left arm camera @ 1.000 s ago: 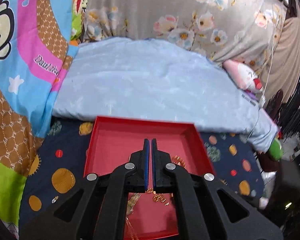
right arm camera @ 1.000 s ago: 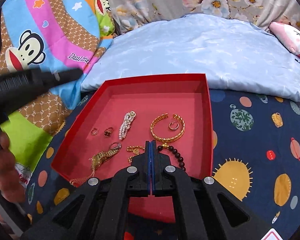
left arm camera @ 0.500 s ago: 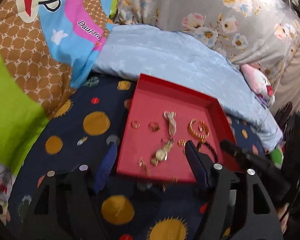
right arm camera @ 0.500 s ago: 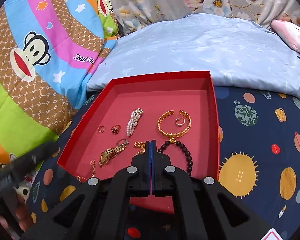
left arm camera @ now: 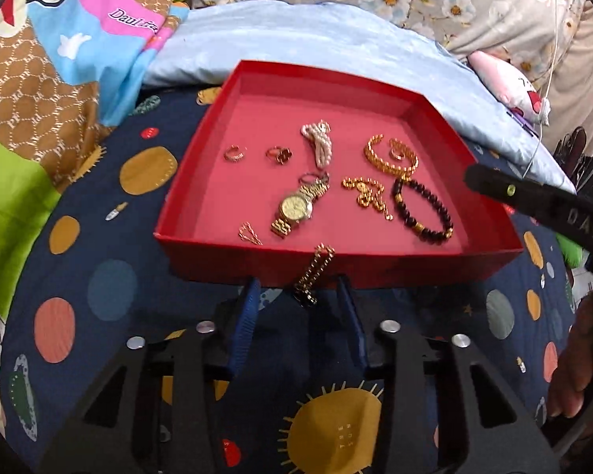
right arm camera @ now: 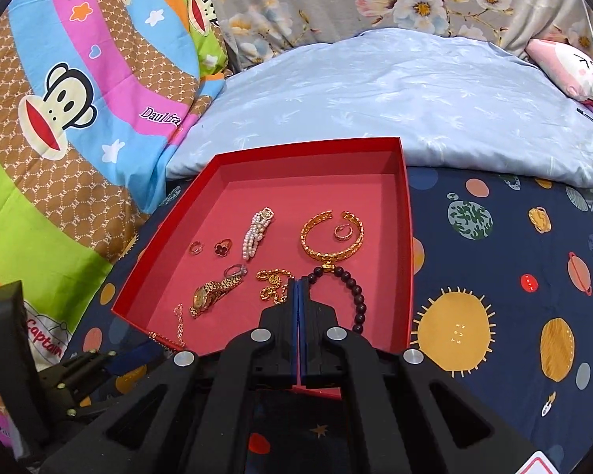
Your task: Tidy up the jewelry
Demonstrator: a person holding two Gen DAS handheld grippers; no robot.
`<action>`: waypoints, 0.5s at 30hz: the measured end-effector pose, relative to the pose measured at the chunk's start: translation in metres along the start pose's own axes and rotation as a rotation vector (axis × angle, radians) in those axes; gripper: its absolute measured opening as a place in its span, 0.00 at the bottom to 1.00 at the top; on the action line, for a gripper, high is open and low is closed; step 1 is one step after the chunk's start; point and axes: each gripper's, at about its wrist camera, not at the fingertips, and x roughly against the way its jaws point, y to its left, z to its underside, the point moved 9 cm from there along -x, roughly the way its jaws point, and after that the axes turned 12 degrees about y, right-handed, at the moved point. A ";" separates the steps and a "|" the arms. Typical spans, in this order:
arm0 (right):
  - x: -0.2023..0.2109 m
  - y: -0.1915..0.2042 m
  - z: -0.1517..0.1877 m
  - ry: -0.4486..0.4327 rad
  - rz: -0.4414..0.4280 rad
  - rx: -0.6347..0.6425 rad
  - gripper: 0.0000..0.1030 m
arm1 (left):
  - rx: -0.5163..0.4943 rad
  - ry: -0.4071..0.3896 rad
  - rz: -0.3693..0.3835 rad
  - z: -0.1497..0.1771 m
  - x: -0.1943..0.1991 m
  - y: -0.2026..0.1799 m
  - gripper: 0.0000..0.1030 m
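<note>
Left wrist view: the left gripper (left arm camera: 301, 300) is closing, its jaws either side of a gold chain (left arm camera: 314, 272) draped over the red tray (left arm camera: 375, 266)'s near wall, not yet pressing it.

Right wrist view: the right gripper (right arm camera: 299, 288) is closed and empty above the tray (right arm camera: 409, 237), beside a bead bracelet (right arm camera: 355, 296).

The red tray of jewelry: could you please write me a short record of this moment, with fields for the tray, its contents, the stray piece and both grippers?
tray: red tray on the navy planet-print bedspread
inside: gold watch, pearl bracelet, gold bangle, dark bead bracelet, several rings
stray piece: gold chain hanging over the tray's near wall
left gripper: jaws closing, chain's loose end between them, not yet pinched
right gripper: jaws shut, empty, over the tray's near part
</note>
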 end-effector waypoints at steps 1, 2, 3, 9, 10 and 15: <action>-0.001 0.000 0.000 0.001 -0.001 0.001 0.00 | -0.003 0.010 -0.002 0.001 -0.004 0.000 0.21; -0.001 0.001 0.000 0.002 -0.003 0.002 0.00 | -0.001 0.019 0.004 0.003 -0.007 0.000 0.14; -0.002 0.002 0.000 0.003 -0.004 0.003 0.00 | 0.007 0.031 0.015 0.005 -0.011 0.002 0.02; -0.002 0.008 0.005 0.013 -0.030 0.007 0.00 | 0.010 -0.014 0.058 0.001 0.012 -0.001 0.02; 0.001 0.011 0.006 0.012 -0.041 0.009 0.00 | 0.008 -0.034 0.074 0.000 0.024 -0.005 0.02; 0.014 0.027 0.019 0.004 -0.087 0.053 0.00 | -0.007 -0.125 0.138 -0.018 0.073 -0.020 0.02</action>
